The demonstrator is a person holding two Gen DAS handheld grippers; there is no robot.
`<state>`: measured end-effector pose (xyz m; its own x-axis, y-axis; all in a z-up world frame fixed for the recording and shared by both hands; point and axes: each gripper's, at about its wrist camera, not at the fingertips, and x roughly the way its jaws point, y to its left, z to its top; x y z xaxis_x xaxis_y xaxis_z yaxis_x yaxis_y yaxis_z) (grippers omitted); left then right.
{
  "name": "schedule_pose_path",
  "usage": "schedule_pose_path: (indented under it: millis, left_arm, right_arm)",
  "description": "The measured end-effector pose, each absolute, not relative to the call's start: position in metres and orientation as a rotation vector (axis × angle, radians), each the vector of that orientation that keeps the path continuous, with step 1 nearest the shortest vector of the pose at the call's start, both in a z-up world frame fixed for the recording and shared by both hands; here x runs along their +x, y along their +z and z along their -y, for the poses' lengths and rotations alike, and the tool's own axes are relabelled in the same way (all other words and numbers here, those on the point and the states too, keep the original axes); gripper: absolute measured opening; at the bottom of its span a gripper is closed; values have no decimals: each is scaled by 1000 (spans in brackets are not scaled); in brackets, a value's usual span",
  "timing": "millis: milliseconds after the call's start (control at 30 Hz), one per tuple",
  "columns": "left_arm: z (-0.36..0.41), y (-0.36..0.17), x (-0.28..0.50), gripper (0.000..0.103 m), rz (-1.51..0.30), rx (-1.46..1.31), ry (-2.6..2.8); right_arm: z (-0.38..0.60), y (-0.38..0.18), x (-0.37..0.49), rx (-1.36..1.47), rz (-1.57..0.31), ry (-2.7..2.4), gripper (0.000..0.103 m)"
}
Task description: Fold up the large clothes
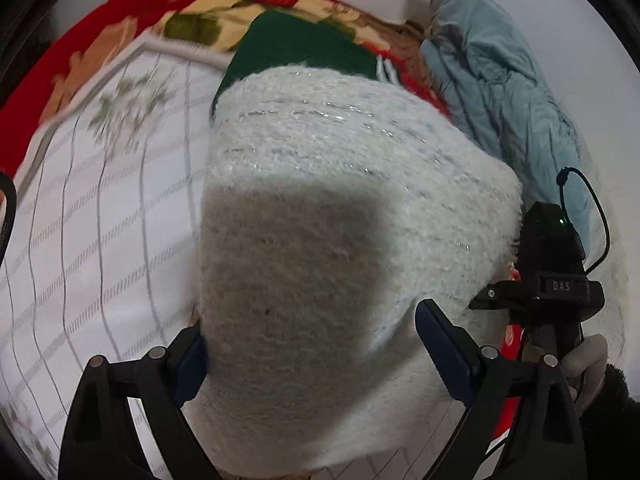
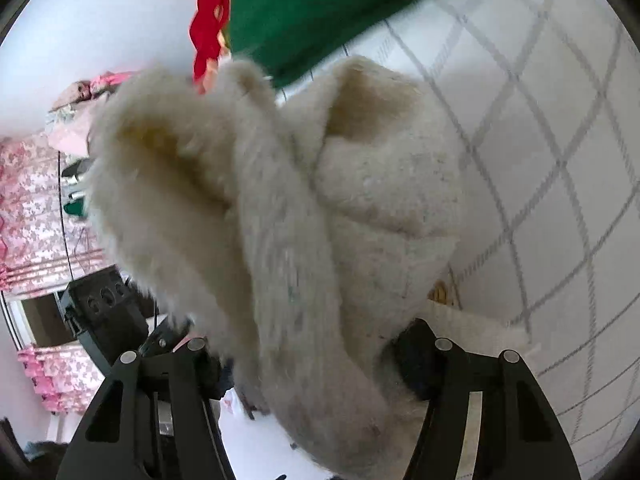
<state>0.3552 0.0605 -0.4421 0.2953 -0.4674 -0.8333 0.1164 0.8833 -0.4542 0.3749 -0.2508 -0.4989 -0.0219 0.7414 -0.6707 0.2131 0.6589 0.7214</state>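
From the left wrist, a fluffy white sweater (image 1: 340,208) was seen hanging in a big fold over the checked bedsheet (image 1: 100,220). The left gripper (image 1: 312,344) was placed at the bottom of the sweater. Its blue pads (image 1: 444,344) were set on both sides of the thick fold, with the wool filling the gap, so the sweater looked gripped between them. Behind the sweater, a green garment (image 1: 296,46) was laid on a red flowered blanket (image 1: 104,28). To the right of the sweater, a light blue quilt (image 1: 504,92) was piled against the wall. The right gripper (image 1: 548,280) was seen just beside the sweater's right edge, held in a hand (image 1: 588,364).

From the right wrist, the same sweater (image 2: 288,208) was bunched into soft, furry folds. The right gripper (image 2: 316,364) was closed partway around a thick bundle of it, with wool pressed against both fingers (image 2: 416,360). The green garment (image 2: 316,8) was seen above the sweater, touching its top edge. The checked bedsheet (image 2: 540,168) was spread to the right of the sweater. Pink flowered curtains (image 2: 32,208) were hung far to the left of it.
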Motion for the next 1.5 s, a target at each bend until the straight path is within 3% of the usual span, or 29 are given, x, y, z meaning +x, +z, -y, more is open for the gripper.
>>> schedule_pose_path:
  millis: [400, 600, 767, 900, 1067, 1233, 1500]
  left_arm:
    - [-34, -372, 530, 94, -1136, -306, -431]
    - [-23, -429, 656, 94, -1221, -297, -369]
    - [-18, -487, 704, 94, -1306, -220, -317]
    - [-24, -481, 702, 94, -1295, -192, -343]
    - [-43, -453, 679, 94, -1200, -150, -246]
    - [-51, -423, 636, 97, -1117, -77, -125]
    - [-39, -356, 551, 99, -1021, -20, -63]
  right_arm:
    - [295, -413, 555, 782, -1499, 446, 66]
    - [304, -446, 684, 720, -1587, 365, 65]
    - [303, -498, 739, 625, -1682, 245, 65]
    - [314, -495, 738, 594, -1686, 248, 70]
    - [303, -429, 695, 321, -1544, 80, 100]
    - [299, -384, 624, 112, -1405, -122, 103]
    - [237, -322, 532, 20, -1281, -224, 103]
